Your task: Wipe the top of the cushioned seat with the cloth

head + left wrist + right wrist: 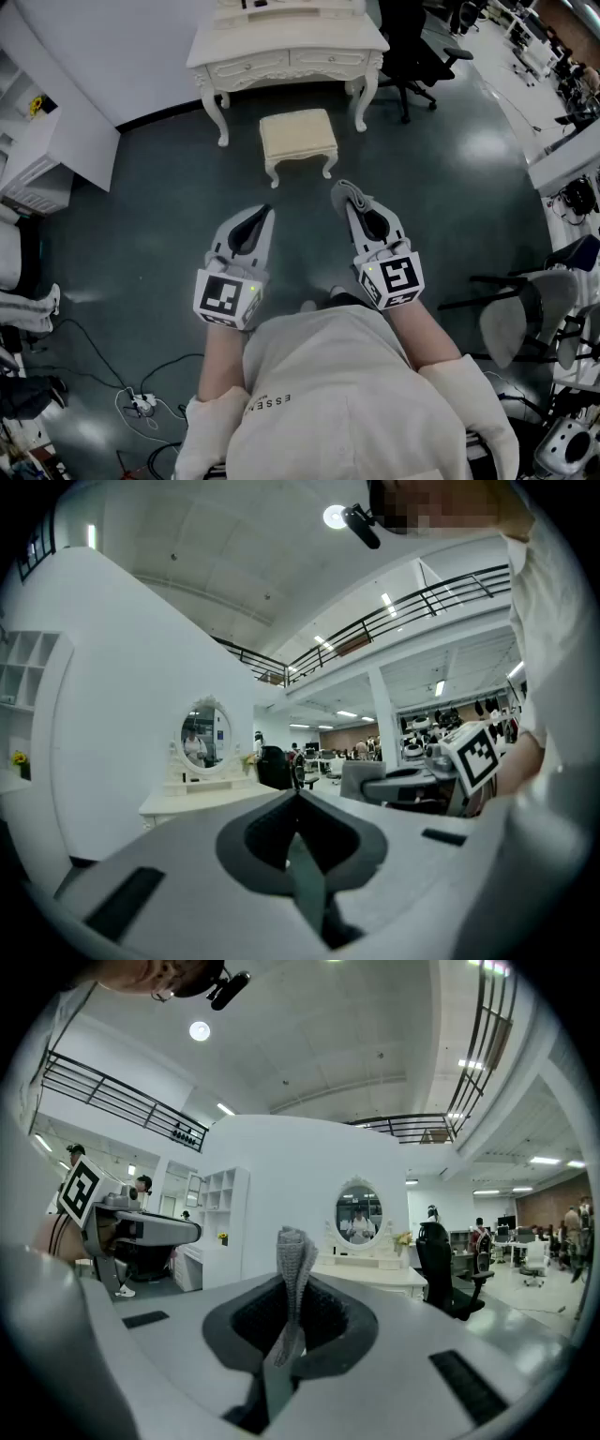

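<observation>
right gripper point(353, 206) fingers clamp grey cloth point(292, 1265), likely folded. left gripper point(266, 212) fingers closed, empty. cushioned seat point(298, 134) on floor point(169, 216) at 12 o'clock, well apart, head view only.

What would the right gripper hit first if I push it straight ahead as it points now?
Probably the white dressing table: the right gripper, shut on the cloth, seems level, passing above the cushioned seat. Depth unclear.
</observation>
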`<state>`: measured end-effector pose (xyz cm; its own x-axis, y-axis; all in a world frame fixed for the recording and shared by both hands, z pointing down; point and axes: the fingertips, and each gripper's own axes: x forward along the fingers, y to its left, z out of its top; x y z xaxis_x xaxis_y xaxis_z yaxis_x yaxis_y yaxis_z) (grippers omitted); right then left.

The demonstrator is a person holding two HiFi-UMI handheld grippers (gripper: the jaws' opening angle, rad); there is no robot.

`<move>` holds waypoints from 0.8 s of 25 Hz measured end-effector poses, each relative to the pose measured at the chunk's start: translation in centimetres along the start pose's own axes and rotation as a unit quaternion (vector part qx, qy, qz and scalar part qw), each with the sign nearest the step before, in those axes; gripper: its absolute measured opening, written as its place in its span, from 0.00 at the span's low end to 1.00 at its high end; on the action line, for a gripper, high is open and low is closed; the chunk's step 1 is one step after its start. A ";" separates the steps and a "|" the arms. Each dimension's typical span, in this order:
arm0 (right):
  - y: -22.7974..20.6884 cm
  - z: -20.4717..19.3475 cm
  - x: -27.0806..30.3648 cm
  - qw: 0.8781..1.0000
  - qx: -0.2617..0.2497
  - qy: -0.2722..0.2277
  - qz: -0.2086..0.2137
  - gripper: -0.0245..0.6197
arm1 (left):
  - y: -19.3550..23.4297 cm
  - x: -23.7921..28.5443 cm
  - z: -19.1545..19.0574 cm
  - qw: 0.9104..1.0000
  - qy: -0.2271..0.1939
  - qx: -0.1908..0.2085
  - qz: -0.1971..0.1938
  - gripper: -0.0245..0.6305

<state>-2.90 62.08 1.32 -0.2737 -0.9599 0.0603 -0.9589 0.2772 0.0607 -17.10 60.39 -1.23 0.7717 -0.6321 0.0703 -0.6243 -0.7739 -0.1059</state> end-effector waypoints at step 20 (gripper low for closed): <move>-0.4 -1.2 3.1 1.000 0.017 0.017 -0.007 0.08 | 3.5 0.6 -1.6 0.999 0.015 -0.011 0.031 0.04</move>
<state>-3.27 59.04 2.69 -0.2589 -0.9614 0.0933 -0.9645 0.2625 0.0286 -18.96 57.25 0.00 0.7271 -0.6801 0.0942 -0.6743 -0.7331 -0.0885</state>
